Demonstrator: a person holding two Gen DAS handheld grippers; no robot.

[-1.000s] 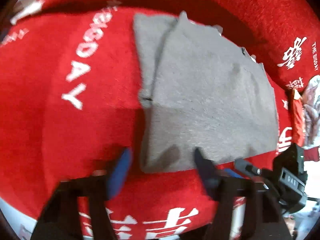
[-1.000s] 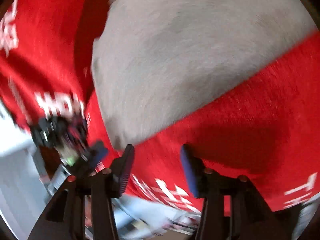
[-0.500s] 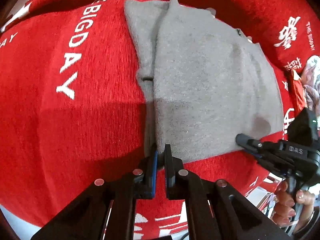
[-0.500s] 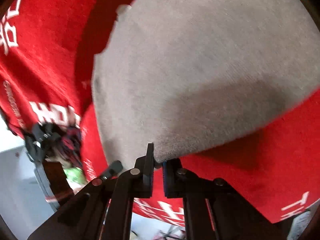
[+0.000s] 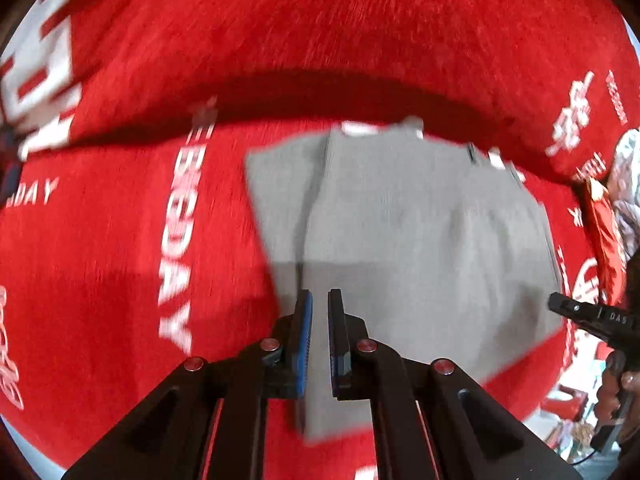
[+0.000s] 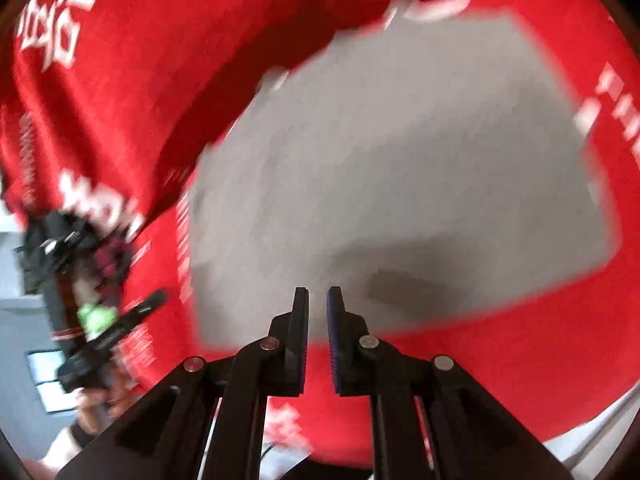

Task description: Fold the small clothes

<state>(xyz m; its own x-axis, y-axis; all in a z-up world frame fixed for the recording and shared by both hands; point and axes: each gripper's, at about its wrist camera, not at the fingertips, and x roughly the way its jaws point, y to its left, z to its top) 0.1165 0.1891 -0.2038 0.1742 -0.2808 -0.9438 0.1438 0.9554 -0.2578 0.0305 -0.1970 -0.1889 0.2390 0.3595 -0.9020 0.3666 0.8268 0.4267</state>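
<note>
A small grey garment (image 5: 420, 240) lies on a red cloth (image 5: 100, 280) with white lettering. My left gripper (image 5: 319, 304) is shut on the garment's near left edge; grey fabric runs down between the jaws and hangs below them. My right gripper (image 6: 318, 300) is shut on the garment (image 6: 380, 184) at its near edge and holds it lifted a little above the cloth. Both views are blurred by motion. The right gripper's tip (image 5: 576, 312) shows at the right edge of the left wrist view.
A raised fold of the red cloth (image 5: 340, 40) runs along the far side behind the garment. The other hand-held gripper (image 6: 108, 332) and a hand show at the left of the right wrist view. Patterned items (image 5: 624, 200) sit at the far right.
Both grippers were open a second ago, closed on the garment's near edge, and now lift it up and away from the cloth's near edge.
</note>
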